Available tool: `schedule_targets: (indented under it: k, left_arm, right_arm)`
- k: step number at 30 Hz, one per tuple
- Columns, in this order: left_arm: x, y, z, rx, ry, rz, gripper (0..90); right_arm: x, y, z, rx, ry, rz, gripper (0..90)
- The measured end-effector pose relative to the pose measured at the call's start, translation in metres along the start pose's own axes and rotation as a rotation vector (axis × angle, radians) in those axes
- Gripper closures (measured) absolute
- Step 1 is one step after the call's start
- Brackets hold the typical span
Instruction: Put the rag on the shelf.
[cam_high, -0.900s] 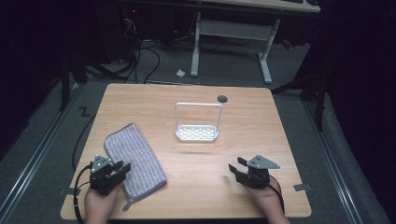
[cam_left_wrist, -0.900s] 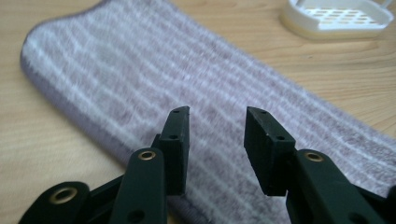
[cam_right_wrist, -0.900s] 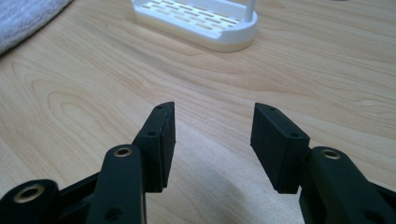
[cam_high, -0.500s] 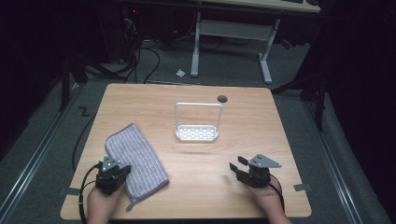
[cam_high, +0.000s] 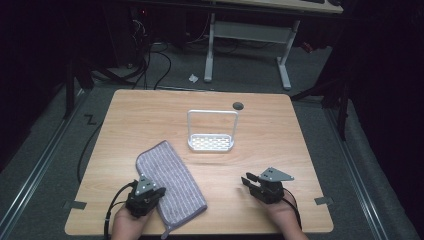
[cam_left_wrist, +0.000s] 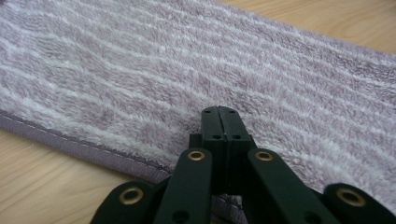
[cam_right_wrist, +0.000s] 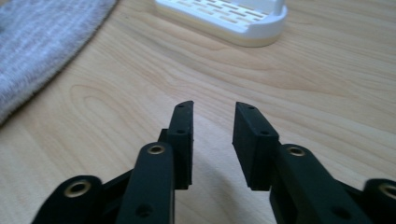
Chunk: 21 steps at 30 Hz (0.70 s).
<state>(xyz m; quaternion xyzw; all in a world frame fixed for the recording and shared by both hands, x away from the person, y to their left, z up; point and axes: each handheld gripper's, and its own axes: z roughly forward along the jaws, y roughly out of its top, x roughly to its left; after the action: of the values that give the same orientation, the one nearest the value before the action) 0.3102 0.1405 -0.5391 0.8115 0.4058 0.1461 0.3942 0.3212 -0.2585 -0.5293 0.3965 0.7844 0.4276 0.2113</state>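
Note:
A purple-grey striped towel (cam_high: 167, 175) lies flat at the table's near left, one corner reaching the front edge. My left gripper (cam_high: 150, 191) sits over the towel's left border. In the left gripper view its jaws (cam_left_wrist: 219, 113) are pressed together, tips low over the towel's pile (cam_left_wrist: 261, 70), and I see no fold between them. My right gripper (cam_high: 253, 179) rests at the near right on bare wood. Its jaws (cam_right_wrist: 212, 109) stand apart with nothing between them. A white rack (cam_high: 211, 142) with a slotted base and a wire hoop stands mid-table; its base (cam_right_wrist: 224, 18) lies ahead of the right jaws.
A dark round grommet (cam_high: 238, 105) is set in the wooden tabletop (cam_high: 150, 115) near the far edge. Cables trail off the table's left side onto the grey floor. A desk frame (cam_high: 245, 30) stands beyond the table.
My left gripper has moved right, from beside the towel onto its left border. The towel has shifted right and toward the front edge. The right gripper has stayed put.

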Motion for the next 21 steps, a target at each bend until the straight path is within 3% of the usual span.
schedule_targets:
  k: [4, 7, 15, 18, 21]
  left_arm:
    - [-0.016, 0.004, 0.007, 0.003, -0.036, 0.040, 90.0]
    - [-0.022, 0.006, 0.011, 0.001, -0.061, 0.041, 90.0]
    - [-0.046, 0.010, 0.019, 0.013, -0.140, 0.089, 90.0]
    - [-0.056, 0.012, 0.022, 0.021, -0.159, 0.119, 90.0]
    - [-0.060, 0.013, 0.024, 0.020, -0.163, 0.124, 89.9]
  right_arm:
    - [0.007, 0.002, 0.001, 0.004, 0.023, -0.015, 76.2]
    - [0.017, 0.004, 0.003, -0.001, 0.057, -0.048, 76.5]
    - [0.048, 0.014, 0.021, 0.015, 0.172, -0.084, 80.9]
    - [0.063, 0.019, 0.033, 0.058, 0.186, -0.152, 85.2]
    - [0.070, 0.018, 0.043, 0.122, 0.201, -0.169, 89.1]
